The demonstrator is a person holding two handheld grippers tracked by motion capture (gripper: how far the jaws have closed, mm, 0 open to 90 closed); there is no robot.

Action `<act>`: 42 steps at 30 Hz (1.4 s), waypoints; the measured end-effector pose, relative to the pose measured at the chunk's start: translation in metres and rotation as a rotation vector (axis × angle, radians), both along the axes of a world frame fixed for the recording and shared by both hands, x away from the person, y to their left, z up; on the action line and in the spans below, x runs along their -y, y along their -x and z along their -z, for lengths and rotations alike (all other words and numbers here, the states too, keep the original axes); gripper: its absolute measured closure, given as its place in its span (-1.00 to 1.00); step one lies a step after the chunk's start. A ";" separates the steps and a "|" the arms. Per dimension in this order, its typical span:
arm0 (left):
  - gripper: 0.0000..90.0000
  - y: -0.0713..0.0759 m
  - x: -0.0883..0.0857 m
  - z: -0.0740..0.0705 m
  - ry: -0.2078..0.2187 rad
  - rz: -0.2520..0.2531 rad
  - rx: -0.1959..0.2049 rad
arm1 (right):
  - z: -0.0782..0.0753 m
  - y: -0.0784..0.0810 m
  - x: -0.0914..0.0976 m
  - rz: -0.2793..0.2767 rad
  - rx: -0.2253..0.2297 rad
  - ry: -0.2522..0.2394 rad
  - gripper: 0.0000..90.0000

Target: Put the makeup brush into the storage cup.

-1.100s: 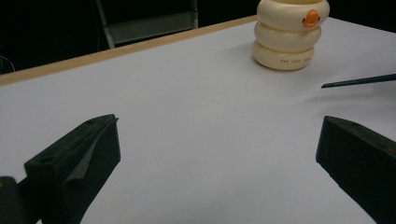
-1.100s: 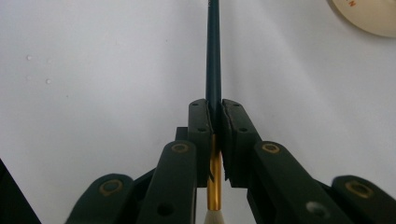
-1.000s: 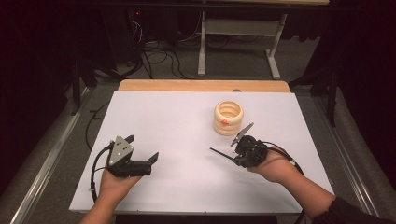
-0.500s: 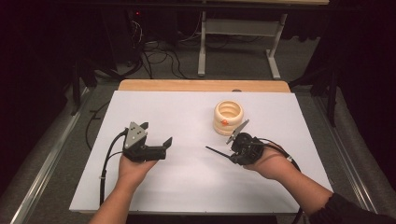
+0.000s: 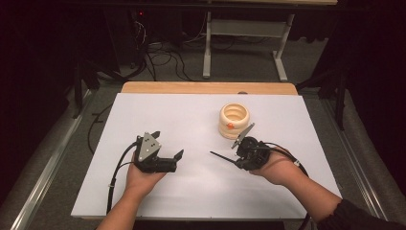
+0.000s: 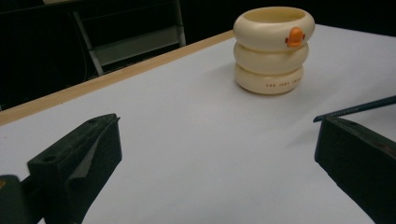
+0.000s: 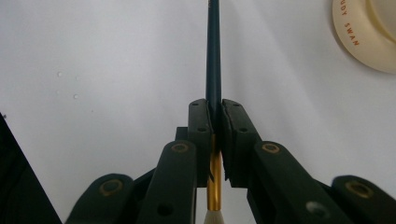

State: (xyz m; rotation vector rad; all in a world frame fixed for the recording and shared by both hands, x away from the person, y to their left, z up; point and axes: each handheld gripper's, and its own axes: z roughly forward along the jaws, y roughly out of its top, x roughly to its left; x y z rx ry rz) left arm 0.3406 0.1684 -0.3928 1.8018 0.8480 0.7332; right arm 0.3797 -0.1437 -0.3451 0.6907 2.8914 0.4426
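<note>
- Two claws work over a white-covered bench (image 5: 158, 201); the right claw (image 7: 214, 116) is clamped tight on a slim dark-handled paintbrush (image 7: 214, 56) with a gold ferrule and pale bristles, the handle sticking out past the jaws and the bristle end back toward the hand
- Seen from the high view, that brush (image 5: 221, 156) sits level just above the bench, its handle tip aimed at the left claw (image 5: 168, 152), just in front of a cream ribbed holder made of three stacked rings with a small orange duck mark (image 5: 234, 120)
- Left claw (image 6: 210, 154) has its jaws spread wide with nothing between them, facing the holder (image 6: 272, 49) and the brush tip (image 6: 355, 108)
- Judging the step as a handover or a drop into the holder, do it well by keeping the brush steady, closing on the handle well clear of the tip, and releasing only once the other grip is firm
- Holder's mouth looks empty as far as its inside shows; it stands upright, near the right claw
</note>
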 end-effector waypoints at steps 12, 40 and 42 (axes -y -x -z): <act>-0.94 0.005 0.007 0.004 -0.126 0.024 0.010 | -0.004 0.001 -0.002 -0.016 -0.006 0.009 0.90; -0.86 0.019 0.038 0.016 -0.431 0.101 0.114 | -0.008 0.009 -0.011 -0.074 -0.018 0.014 0.90; -0.85 0.020 0.039 0.017 -0.441 0.106 0.121 | -0.008 0.010 -0.013 -0.075 -0.018 0.011 0.90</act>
